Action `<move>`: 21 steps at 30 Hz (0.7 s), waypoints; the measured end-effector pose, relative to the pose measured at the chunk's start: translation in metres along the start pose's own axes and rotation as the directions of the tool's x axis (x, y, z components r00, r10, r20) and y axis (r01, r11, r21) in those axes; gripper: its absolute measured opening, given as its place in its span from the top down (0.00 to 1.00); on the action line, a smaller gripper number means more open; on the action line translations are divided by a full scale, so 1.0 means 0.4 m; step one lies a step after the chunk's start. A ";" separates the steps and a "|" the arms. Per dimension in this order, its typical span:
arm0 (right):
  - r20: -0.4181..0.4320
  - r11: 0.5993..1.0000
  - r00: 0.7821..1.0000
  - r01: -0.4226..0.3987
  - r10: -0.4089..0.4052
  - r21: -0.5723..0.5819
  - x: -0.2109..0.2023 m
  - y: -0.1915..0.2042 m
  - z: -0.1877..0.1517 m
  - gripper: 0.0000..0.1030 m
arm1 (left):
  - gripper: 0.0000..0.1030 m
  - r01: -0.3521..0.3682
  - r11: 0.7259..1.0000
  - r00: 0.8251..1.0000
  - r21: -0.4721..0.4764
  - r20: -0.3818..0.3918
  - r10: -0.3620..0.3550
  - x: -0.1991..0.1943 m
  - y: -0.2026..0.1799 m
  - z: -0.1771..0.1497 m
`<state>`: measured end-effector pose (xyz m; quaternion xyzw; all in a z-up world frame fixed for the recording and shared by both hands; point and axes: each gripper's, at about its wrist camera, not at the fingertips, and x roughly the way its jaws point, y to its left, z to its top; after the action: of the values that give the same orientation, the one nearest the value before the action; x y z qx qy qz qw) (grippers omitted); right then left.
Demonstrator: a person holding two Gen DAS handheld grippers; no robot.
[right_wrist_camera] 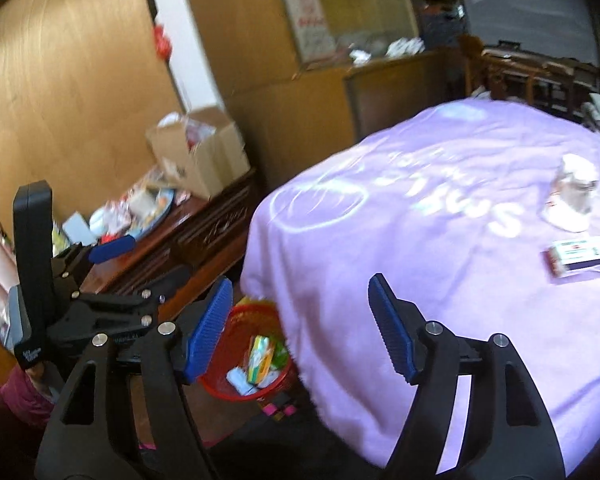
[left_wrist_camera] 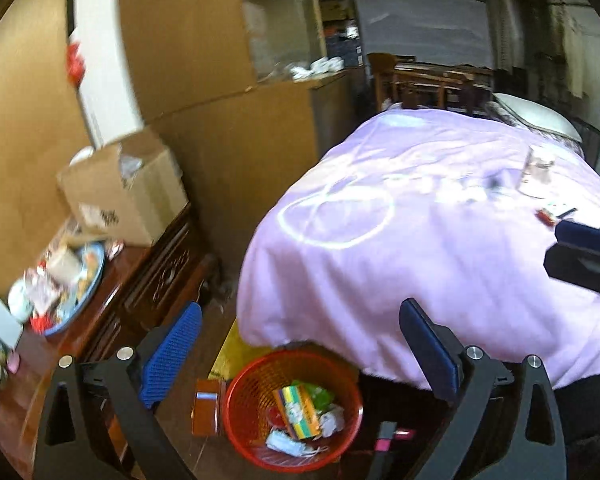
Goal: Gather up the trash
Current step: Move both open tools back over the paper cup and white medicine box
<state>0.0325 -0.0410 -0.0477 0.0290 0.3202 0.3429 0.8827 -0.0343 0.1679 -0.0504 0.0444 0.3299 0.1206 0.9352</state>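
Observation:
A red mesh basket (left_wrist_camera: 236, 400) stands on the floor at the foot of a bed with a lilac cover (left_wrist_camera: 420, 248). It holds a colourful carton (left_wrist_camera: 298, 412) and crumpled white scraps. My left gripper (left_wrist_camera: 300, 354) hovers above the basket, open and empty. On the cover's far right lie a clear crumpled wrapper (right_wrist_camera: 572, 196) and a small flat box (right_wrist_camera: 580, 256). My right gripper (right_wrist_camera: 300, 332) is open and empty over the bed's near corner, with the basket (right_wrist_camera: 220, 388) below its left finger. One blue pad (right_wrist_camera: 112, 249) of the left gripper shows at the left.
A dark wooden cabinet (left_wrist_camera: 164, 272) left of the bed carries an open cardboard box (left_wrist_camera: 128, 192) and a blue plate (left_wrist_camera: 94, 280) piled with packets. Behind it is a wood-panelled wall. Wooden chairs (left_wrist_camera: 424, 80) stand beyond the bed, and a white pillow (left_wrist_camera: 540, 116) lies at its head.

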 end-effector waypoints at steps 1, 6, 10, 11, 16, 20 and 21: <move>0.013 1.000 1.000 0.006 -0.006 0.008 -0.011 -0.017 0.002 0.31 | 0.06 0.002 1.000 1.000 0.016 0.006 -0.002 -0.003 -0.022 0.010; 0.055 0.996 0.997 0.049 -0.053 0.070 -0.048 -0.126 0.009 0.31 | 0.06 0.025 0.996 1.000 0.085 0.013 -0.027 0.009 -0.132 0.050; 0.063 0.987 0.994 0.078 -0.087 0.143 -0.055 -0.218 0.010 0.31 | 0.06 0.035 0.988 0.999 0.151 0.013 -0.037 0.044 -0.211 0.075; 0.063 0.981 0.993 0.089 -0.101 0.171 -0.052 -0.250 0.011 0.31 | 0.06 0.038 0.986 0.999 0.163 0.014 -0.041 0.053 -0.227 0.081; 0.061 0.958 0.982 0.162 -0.181 0.236 -0.051 -0.348 0.005 0.31 | 0.06 0.077 0.975 0.997 0.210 0.000 -0.078 0.116 -0.316 0.109; 0.038 0.928 0.966 0.234 -0.256 0.291 -0.048 -0.437 -0.012 0.31 | 0.06 0.114 0.968 0.993 0.225 -0.024 -0.111 0.175 -0.372 0.129; 0.031 0.921 0.963 0.247 -0.269 0.301 -0.046 -0.455 -0.016 0.31 | 0.06 0.120 0.966 0.993 0.227 -0.029 -0.116 0.186 -0.381 0.132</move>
<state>0.1250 -0.1923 -0.0922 0.1298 0.3366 0.1710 0.9169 0.0848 0.0392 -0.0794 0.1310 0.3507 0.0263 0.9269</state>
